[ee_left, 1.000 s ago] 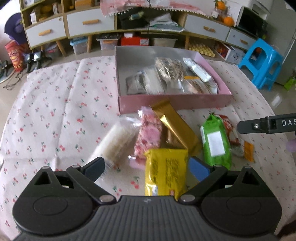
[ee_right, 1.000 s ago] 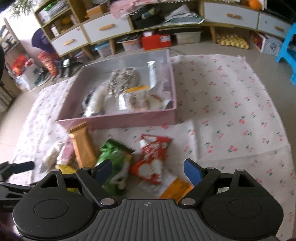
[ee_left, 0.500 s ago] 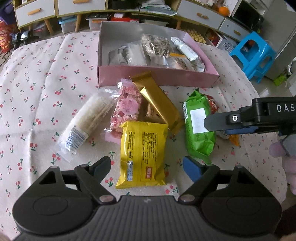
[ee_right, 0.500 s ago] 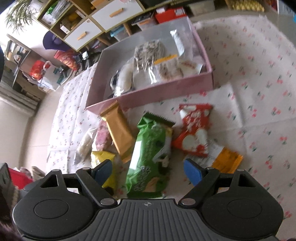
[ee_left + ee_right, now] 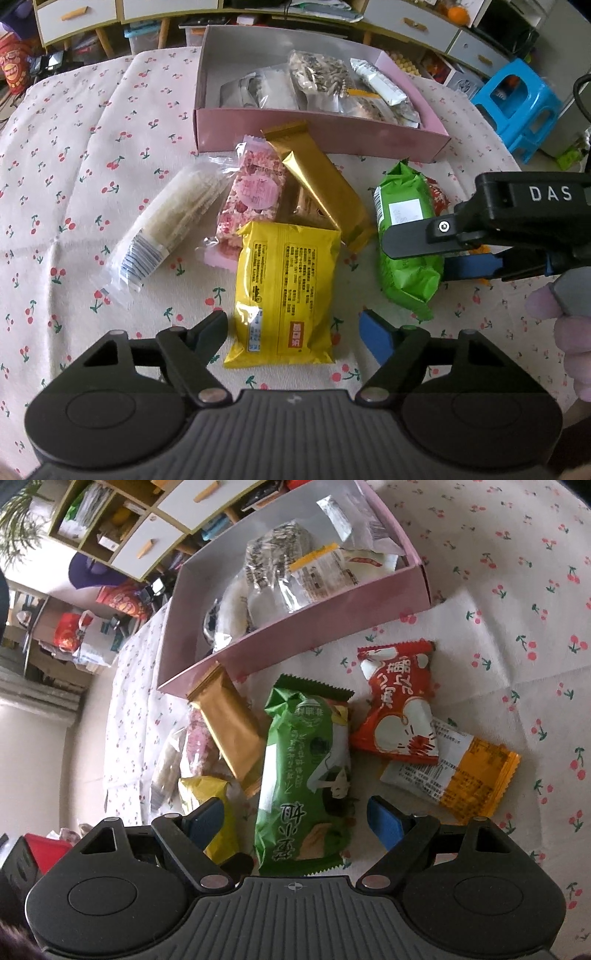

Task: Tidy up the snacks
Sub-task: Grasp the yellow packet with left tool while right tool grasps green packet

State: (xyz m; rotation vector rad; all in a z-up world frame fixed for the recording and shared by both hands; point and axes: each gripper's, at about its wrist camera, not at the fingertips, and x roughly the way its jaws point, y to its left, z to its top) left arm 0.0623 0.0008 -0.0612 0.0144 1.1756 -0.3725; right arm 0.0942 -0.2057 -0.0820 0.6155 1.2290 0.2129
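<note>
Left gripper (image 5: pixel 291 328) wide open, empty, straddling near end of yellow pack (image 5: pixel 286 291): light, soft, crinkly, best pinched across its width. Right gripper (image 5: pixel 295 818) wide open around green pack (image 5: pixel 308 775), probably puffy, slippery. Pink box (image 5: pixel 332 134) far.

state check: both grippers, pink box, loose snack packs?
left gripper: open, straddling the yellow pack.
right gripper: open, straddling the green pack.
pink box: open, no lid, several packs inside.
yellow pack: flat on the cloth, not gripped.
green pack: flat, not gripped.
gold pack: leaning on other packs.
red pack: lying on the orange pack.
</note>
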